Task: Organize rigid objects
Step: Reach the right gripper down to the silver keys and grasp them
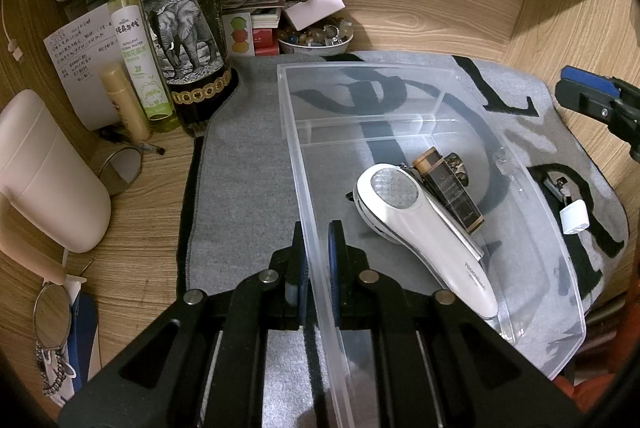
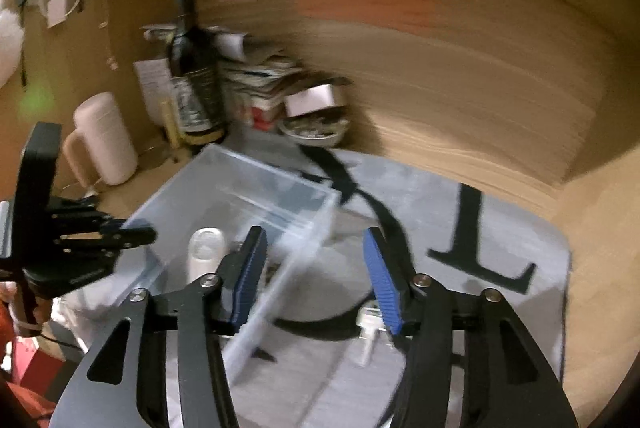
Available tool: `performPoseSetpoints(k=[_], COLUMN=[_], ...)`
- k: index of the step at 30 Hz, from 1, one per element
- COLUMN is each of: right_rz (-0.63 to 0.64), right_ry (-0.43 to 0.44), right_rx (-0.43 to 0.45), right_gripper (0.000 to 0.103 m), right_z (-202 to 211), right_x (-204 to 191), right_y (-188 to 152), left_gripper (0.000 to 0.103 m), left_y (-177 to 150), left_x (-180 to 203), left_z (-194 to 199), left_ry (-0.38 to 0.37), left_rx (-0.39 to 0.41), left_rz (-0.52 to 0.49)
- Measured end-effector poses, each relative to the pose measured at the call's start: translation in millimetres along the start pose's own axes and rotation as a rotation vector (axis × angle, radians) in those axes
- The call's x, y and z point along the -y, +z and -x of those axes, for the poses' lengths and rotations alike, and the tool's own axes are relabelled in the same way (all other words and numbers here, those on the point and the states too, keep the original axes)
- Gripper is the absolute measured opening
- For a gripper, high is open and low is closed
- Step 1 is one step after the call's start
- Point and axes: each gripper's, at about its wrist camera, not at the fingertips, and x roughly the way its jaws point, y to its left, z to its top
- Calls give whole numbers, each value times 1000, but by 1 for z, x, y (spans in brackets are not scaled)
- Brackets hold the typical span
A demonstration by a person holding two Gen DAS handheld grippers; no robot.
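Note:
A clear plastic organizer box (image 1: 532, 228) sits on a grey mat. Inside lie a white handheld device (image 1: 424, 224) and a dark rectangular lighter-like case (image 1: 450, 190). My left gripper (image 1: 318, 268) is shut on the box's left wall, one pad on each side. Right of the box on the mat lie a nail clipper (image 1: 558, 188) and a small white cap-like object (image 1: 574, 216). My right gripper (image 2: 316, 276) is open and empty above the mat, by the box's right wall (image 2: 280, 280); the small white object (image 2: 370, 332) lies below its right finger. This view is blurred.
A dark wine bottle (image 1: 180, 8), a green spray bottle (image 1: 134, 44) and a pink container (image 1: 44, 172) stand left of the mat. A bowl of beads (image 1: 316, 36) and stacked papers sit at the back. Wooden walls enclose the desk.

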Motion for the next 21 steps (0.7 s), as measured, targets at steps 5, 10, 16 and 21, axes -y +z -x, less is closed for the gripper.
performPoseSetpoints(k=[5,10,16,21], right_rz=[-62,-104,-97,-103], right_ry=[-45,-51,-48,-50], right_rx=[-44,-131,-248,-299], right_gripper=[51,51,51,51], right_z=[-8,-30,-66,-86], right_x=[26,40,39,41], right_y=[-14,-35,-58,-64], left_gripper=[8,8,8,8], left_y=[0,0,1,0], left_x=[0,0,0,0], left_z=[0,0,0,0], left_ry=[0,1,0,0], left_rx=[0,0,0,0], left_rz=[0,-1,-1,-1])
